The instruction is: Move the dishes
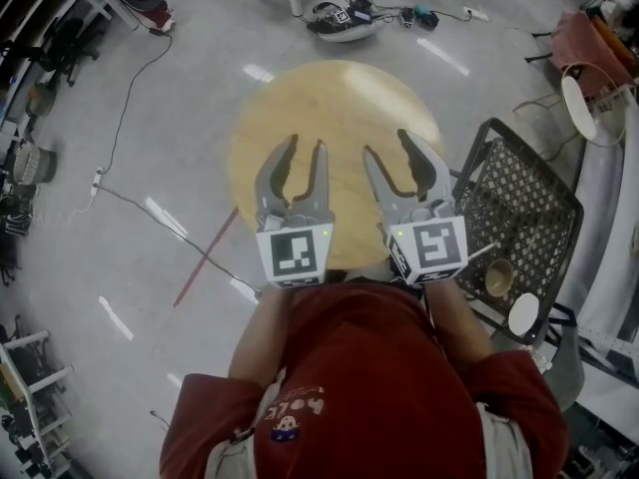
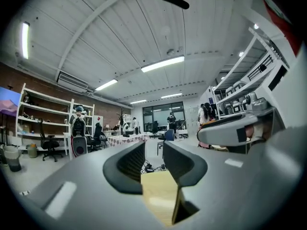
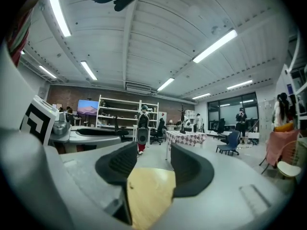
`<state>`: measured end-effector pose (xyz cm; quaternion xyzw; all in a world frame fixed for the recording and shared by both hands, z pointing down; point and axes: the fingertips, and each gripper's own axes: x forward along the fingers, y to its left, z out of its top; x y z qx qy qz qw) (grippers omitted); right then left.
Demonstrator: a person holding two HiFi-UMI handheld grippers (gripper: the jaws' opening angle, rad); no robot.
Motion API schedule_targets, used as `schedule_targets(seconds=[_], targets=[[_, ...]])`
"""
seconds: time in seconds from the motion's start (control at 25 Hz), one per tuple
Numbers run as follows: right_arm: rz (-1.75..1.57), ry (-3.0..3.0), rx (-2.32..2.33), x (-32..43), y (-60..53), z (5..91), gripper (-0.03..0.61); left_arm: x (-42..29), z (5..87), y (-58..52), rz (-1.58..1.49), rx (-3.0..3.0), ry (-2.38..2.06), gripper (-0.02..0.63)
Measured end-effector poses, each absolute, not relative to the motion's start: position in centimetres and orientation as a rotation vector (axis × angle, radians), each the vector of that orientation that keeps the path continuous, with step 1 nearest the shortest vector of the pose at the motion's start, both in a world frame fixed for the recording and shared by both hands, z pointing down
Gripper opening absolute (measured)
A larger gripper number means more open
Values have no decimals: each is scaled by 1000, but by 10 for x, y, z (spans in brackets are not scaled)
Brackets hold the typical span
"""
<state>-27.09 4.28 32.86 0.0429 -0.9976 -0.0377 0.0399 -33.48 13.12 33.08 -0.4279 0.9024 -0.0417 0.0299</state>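
Left tongs (image 1: 306, 144) and right tongs (image 1: 387, 143) hang open, empty, over the dishless desk (image 1: 339, 98); cup (image 1: 498, 276) and plate (image 1: 523, 313) sit at the mesh rack (image 1: 519, 193) beside it.

Head view: from above the person, looking steeply down, whole round counter (image 1: 339, 108) in frame, left claw (image 1: 306, 146) and right claw (image 1: 386, 146) over its near edge. Claw views: low, level, facing out across the room, counter top close between the jaws. All three share the counter. Each claw view catches the other claw at its side.
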Motion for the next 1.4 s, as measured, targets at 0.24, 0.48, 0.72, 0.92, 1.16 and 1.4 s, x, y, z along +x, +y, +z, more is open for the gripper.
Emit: schedule_targets(seconds=[0.24,0.48,0.72,0.92,1.16,1.4], targets=[[-116,-3070,112,-269,45,329,120,-329,333,123,-129,-1370,2758,76],[-96,-3084,137,-265,43,329,2,-324,326,122,-86,-1371,2741,8],[-111,-3067,156,-263,44,331,2,-323,328,126,-60,-1384,2746,8],[-118,-3050,171,-264,44,332,2,-324,330,127,-69,-1395,2742,8],[-133,-3061,193,-263,44,331,2,-322,324,129,-19,-1398,2731,6],[-134,-3058,210,-262,44,327,2,-322,322,129,-4,-1415,2731,8]])
